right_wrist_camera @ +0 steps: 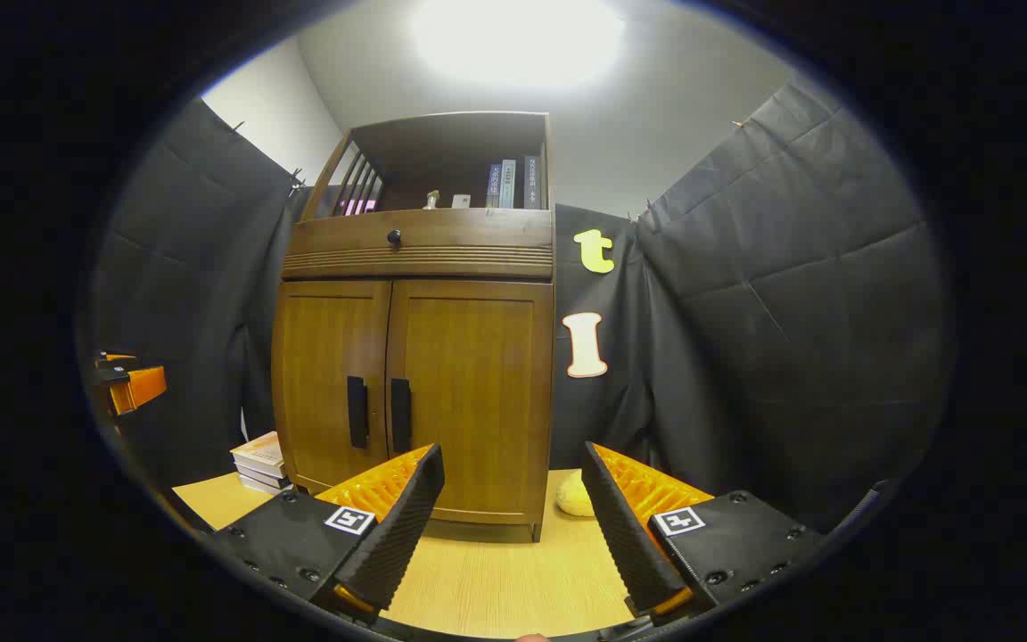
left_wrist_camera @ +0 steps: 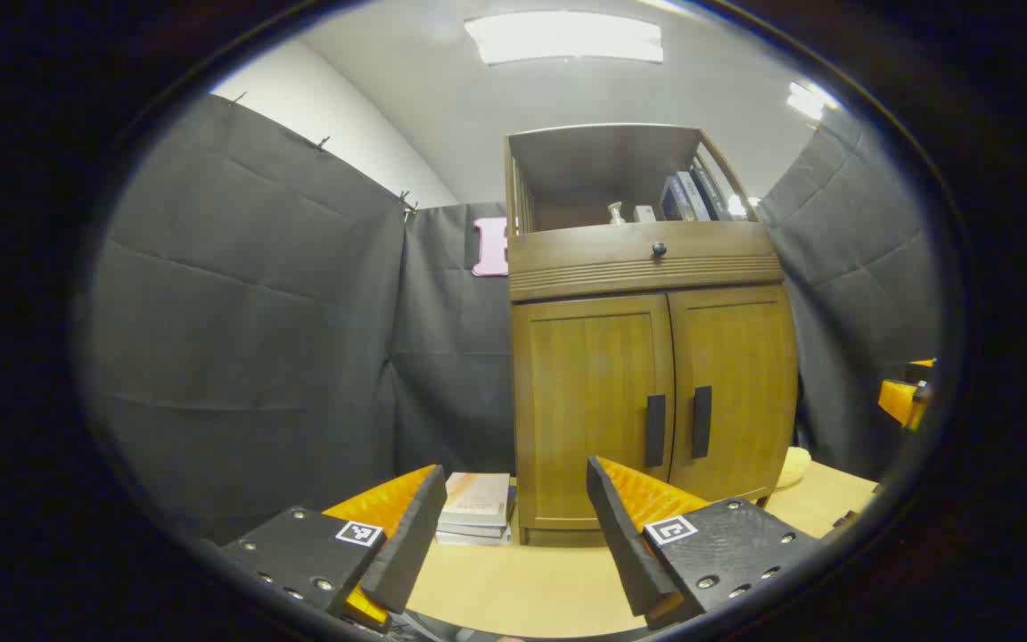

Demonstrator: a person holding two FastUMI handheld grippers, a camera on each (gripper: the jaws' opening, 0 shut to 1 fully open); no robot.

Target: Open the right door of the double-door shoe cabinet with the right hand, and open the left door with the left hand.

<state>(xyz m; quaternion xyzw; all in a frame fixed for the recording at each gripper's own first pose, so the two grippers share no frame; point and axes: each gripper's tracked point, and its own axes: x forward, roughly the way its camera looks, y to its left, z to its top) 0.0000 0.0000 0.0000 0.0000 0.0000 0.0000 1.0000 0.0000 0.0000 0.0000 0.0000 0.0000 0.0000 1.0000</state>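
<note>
A wooden double-door shoe cabinet (left_wrist_camera: 647,392) (right_wrist_camera: 415,383) stands on a pale wooden table, both doors shut. The left door (left_wrist_camera: 589,401) (right_wrist_camera: 326,383) and right door (left_wrist_camera: 736,383) (right_wrist_camera: 478,383) each carry a dark vertical handle by the centre seam: left handle (left_wrist_camera: 654,431) (right_wrist_camera: 357,412), right handle (left_wrist_camera: 701,422) (right_wrist_camera: 400,415). My left gripper (left_wrist_camera: 513,522) is open, some way in front of the cabinet, nothing between its fingers. My right gripper (right_wrist_camera: 513,517) is open too, short of the cabinet. Each gripper shows at the edge of the other's view: the right gripper (left_wrist_camera: 906,397), the left gripper (right_wrist_camera: 130,383).
Above the doors are a drawer with a round knob (left_wrist_camera: 658,250) and an open shelf with books (left_wrist_camera: 692,196). A stack of books (left_wrist_camera: 476,508) lies left of the cabinet, a pale yellow object (right_wrist_camera: 574,496) right of it. The table (left_wrist_camera: 522,580) lies in front; black cloth walls surround.
</note>
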